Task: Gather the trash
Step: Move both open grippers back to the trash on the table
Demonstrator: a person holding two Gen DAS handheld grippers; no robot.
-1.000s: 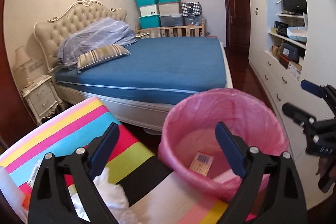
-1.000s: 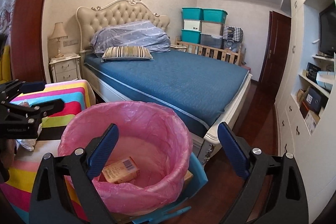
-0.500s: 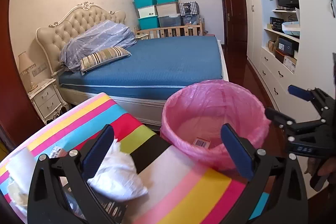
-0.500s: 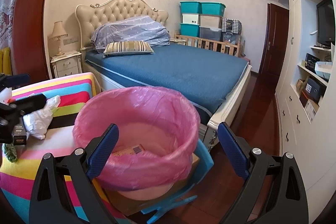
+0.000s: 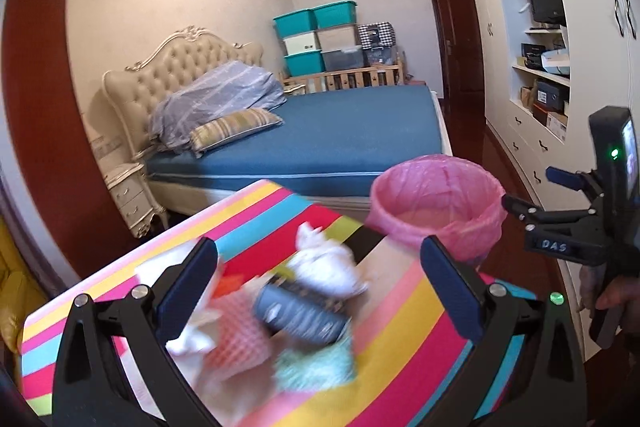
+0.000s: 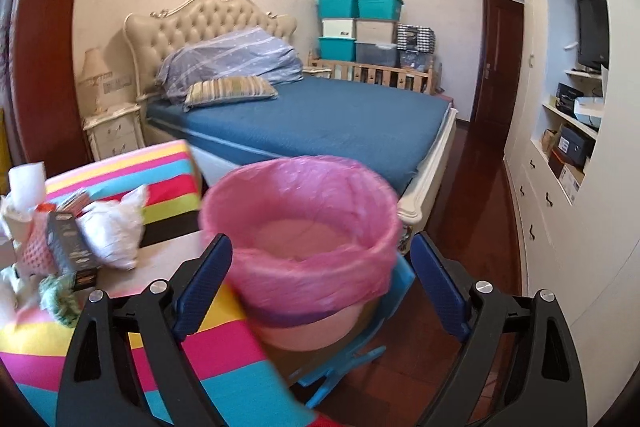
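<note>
One pink-lined bin (image 6: 304, 227) is standing off the striped table's (image 6: 224, 347) right edge. On the table, one crumpled white bag (image 6: 112, 231), one dark box (image 6: 68, 247), one pink mesh piece (image 6: 34, 251) and one green scrap (image 6: 60, 297) are lying near its left edge.

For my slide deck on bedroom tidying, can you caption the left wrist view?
Open left gripper above a pile of trash on the striped table, pink-lined bin beyond.

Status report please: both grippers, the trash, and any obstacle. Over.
Left gripper open, empty, above trash pile. Right gripper closing, empty, facing pink-lined bin. No obstacle seen.
</note>
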